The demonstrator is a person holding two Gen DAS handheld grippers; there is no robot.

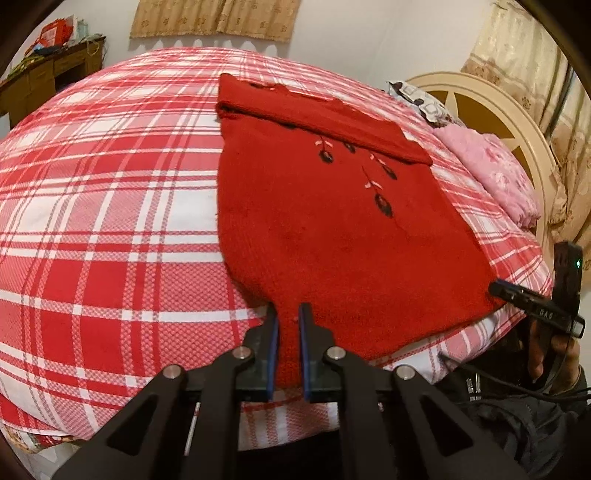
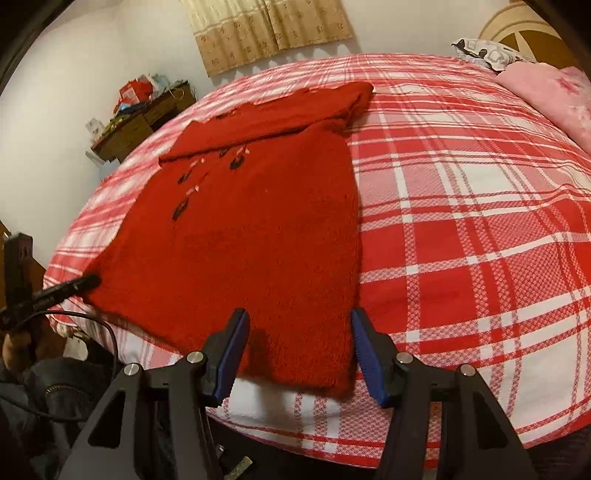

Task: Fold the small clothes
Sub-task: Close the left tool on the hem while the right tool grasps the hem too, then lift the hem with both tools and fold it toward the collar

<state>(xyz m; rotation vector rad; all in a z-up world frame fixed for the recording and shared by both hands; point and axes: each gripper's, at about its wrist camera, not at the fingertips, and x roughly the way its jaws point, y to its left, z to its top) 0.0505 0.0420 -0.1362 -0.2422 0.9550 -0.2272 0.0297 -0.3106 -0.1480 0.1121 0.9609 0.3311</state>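
Observation:
A red knitted sweater (image 1: 332, 221) with dark embroidered flowers lies flat on the bed, its sleeves folded across the top. My left gripper (image 1: 289, 314) is shut on the sweater's near left hem corner. In the right wrist view the sweater (image 2: 240, 240) lies ahead, and my right gripper (image 2: 298, 319) is open, its blue pads (image 2: 236, 354) straddling the near right hem corner without closing on it. The left gripper's tip (image 2: 70, 286) shows at the sweater's left edge there. The right gripper's tip (image 1: 517, 291) shows at the sweater's right edge in the left wrist view.
The bed has a red and white plaid sheet (image 1: 110, 221). A pink pillow (image 1: 491, 173) and a patterned pillow (image 1: 417, 98) lie by the cream headboard (image 1: 498, 107). A cluttered wooden desk (image 2: 140, 118) stands beyond the bed's far side. Curtains (image 2: 269, 29) hang on the wall.

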